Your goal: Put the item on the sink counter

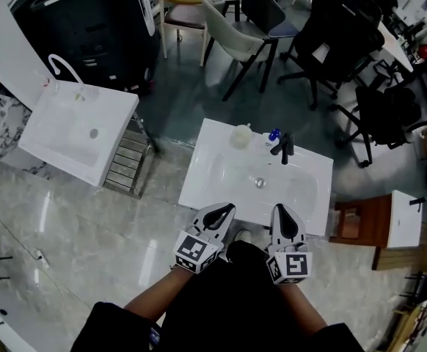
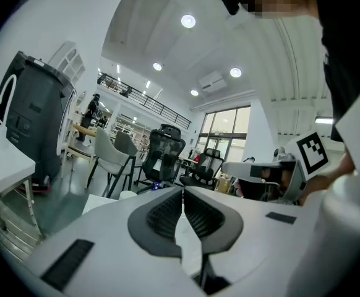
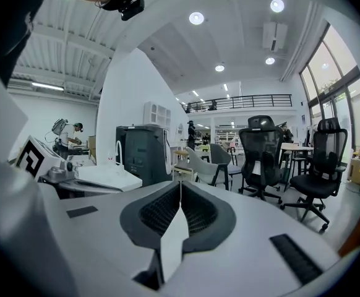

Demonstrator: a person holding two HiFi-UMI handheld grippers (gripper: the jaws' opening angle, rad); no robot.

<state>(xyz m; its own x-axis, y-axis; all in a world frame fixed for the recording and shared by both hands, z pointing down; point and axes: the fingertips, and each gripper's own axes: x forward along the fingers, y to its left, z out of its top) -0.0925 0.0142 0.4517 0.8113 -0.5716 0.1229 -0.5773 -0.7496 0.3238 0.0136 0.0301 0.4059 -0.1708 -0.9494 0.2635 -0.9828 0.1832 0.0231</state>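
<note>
In the head view a white sink counter (image 1: 206, 174) stands just in front of me. At its back edge are a pale round cup (image 1: 241, 136), a small blue item (image 1: 274, 134) and a black faucet (image 1: 285, 147). My left gripper (image 1: 228, 208) hovers at the counter's near edge, shut with nothing between its jaws. My right gripper (image 1: 280, 210) is beside it, also shut and empty. In the left gripper view the jaws (image 2: 183, 190) meet, with the cup (image 2: 128, 195) and the blue item (image 2: 156, 186) low beyond them. In the right gripper view the jaws (image 3: 180, 183) are pressed together.
A second white sink (image 1: 74, 127) with a curved tap stands at the left, next to a metal rack (image 1: 129, 160) and a black machine (image 1: 89, 20). Chairs (image 1: 243, 35) and office chairs (image 1: 338, 42) stand beyond the counter. A wooden stand (image 1: 356, 222) is at the right.
</note>
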